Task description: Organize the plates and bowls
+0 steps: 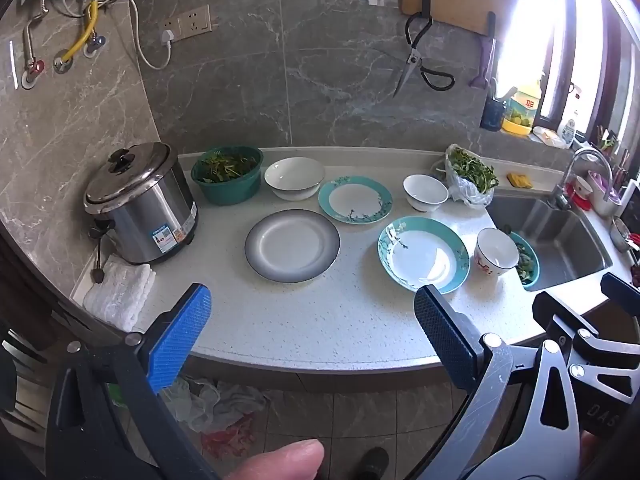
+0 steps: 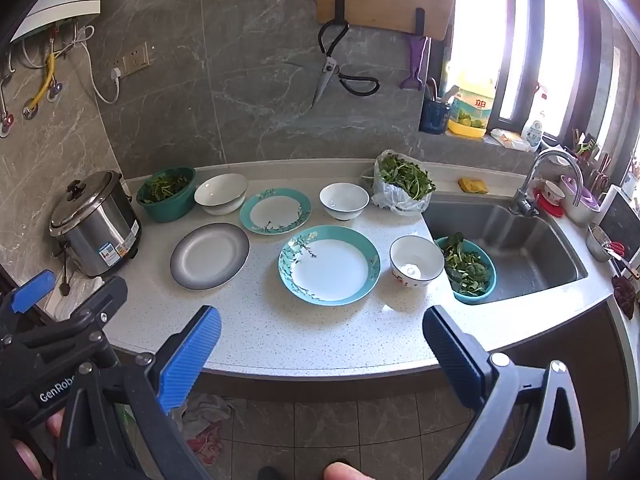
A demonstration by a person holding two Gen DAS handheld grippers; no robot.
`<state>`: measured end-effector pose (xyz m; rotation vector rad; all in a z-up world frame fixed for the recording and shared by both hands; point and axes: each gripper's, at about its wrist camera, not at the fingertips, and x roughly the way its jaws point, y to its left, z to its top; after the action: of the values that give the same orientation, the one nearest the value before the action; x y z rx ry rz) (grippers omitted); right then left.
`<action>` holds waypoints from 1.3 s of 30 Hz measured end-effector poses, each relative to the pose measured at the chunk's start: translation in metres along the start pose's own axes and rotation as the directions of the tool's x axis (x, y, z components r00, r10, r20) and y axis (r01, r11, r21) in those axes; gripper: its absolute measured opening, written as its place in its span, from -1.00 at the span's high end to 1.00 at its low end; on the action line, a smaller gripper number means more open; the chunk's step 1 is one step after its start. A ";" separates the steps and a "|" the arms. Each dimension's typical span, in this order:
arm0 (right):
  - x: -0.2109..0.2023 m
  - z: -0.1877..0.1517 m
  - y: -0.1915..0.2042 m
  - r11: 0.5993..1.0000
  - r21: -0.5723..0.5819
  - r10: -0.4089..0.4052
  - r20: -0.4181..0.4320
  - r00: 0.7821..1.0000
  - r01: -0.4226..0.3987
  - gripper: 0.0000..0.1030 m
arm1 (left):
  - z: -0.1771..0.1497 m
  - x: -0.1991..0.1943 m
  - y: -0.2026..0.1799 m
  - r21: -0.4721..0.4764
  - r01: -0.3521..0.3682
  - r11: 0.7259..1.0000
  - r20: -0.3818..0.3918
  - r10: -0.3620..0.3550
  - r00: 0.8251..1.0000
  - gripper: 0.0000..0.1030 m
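Right wrist | both jaws released, empty | cooker (image 2: 96, 224) left, sink (image 2: 520, 248) right of plates (image 2: 330, 266)

Grey-rimmed white plate (image 2: 209, 256), two teal-rimmed blossom-patterned plates (image 2: 329, 265), white bowls (image 2: 344, 201), speckled white desk (image 2: 304, 332), blue gripper pads (image 2: 188, 360)

We see strong daylight pouring through the window (image 2: 520, 52) at upper right, blown out to white glare. The desk (image 1: 320, 320) is evenly lit, with soft shadows. Fisheye distortion bends the edges, dark at the corners; focus is sharp.
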<state>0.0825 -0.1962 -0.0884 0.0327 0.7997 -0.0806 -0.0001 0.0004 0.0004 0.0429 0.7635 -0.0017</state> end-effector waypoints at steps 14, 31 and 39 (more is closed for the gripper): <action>0.001 -0.001 0.005 1.000 0.004 0.001 0.004 1.000 -0.001 -1.00 | 0.000 0.008 0.001 0.001 0.011 1.000 -0.009 -0.011 1.000 -1.00; 0.003 -0.001 -0.002 1.000 0.005 0.004 -0.005 1.000 -0.004 -1.00 | -0.003 0.005 0.001 -0.001 0.008 1.000 -0.009 -0.008 1.000 -1.00; 0.004 -0.002 -0.002 1.000 0.005 0.003 -0.007 1.000 -0.003 -1.00 | -0.005 0.006 0.002 -0.001 0.007 1.000 -0.011 -0.007 1.000 -1.00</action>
<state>0.0836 -0.1982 -0.0927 0.0386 0.8064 -0.0794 0.0005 0.0026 -0.0069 0.0392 0.7751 -0.0073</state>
